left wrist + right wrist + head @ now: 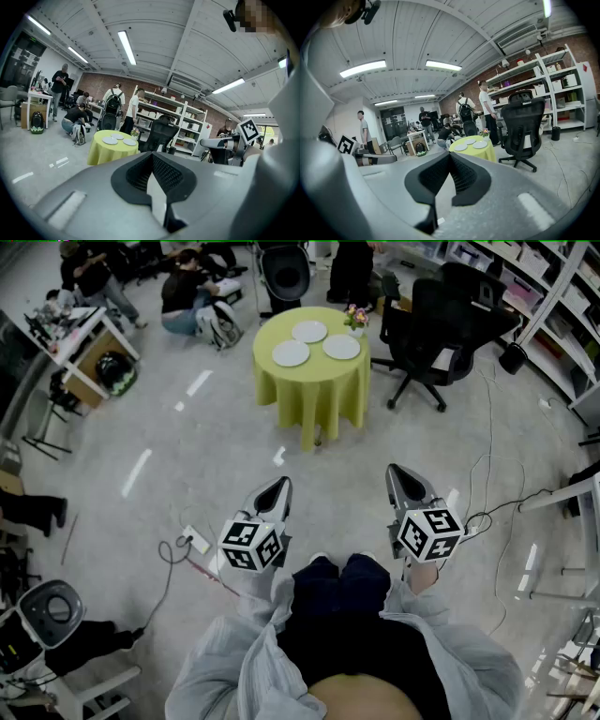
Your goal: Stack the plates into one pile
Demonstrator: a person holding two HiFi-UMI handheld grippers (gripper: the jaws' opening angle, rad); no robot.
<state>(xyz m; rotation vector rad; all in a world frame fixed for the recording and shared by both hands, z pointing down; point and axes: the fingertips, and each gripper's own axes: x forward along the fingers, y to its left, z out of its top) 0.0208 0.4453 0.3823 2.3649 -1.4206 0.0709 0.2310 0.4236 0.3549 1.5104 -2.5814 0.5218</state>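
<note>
Three white plates lie apart on a round table with a yellow-green cloth (314,390), far ahead across the floor: one at the back (308,331), one front left (290,353), one on the right (341,347). In the left gripper view the plates (117,139) show small and distant, as they do in the right gripper view (470,144). My left gripper (281,482) and right gripper (395,469) hang side by side over the floor, well short of the table. Both point toward it. Each has its jaws closed together, left (152,154) and right (450,154), with nothing between them.
A small flower pot (354,318) stands at the table's back edge. A black office chair (441,334) is right of the table, with shelving (553,296) behind it. Several people and a white desk (80,334) are at the back left. Cables (173,554) trail over the floor.
</note>
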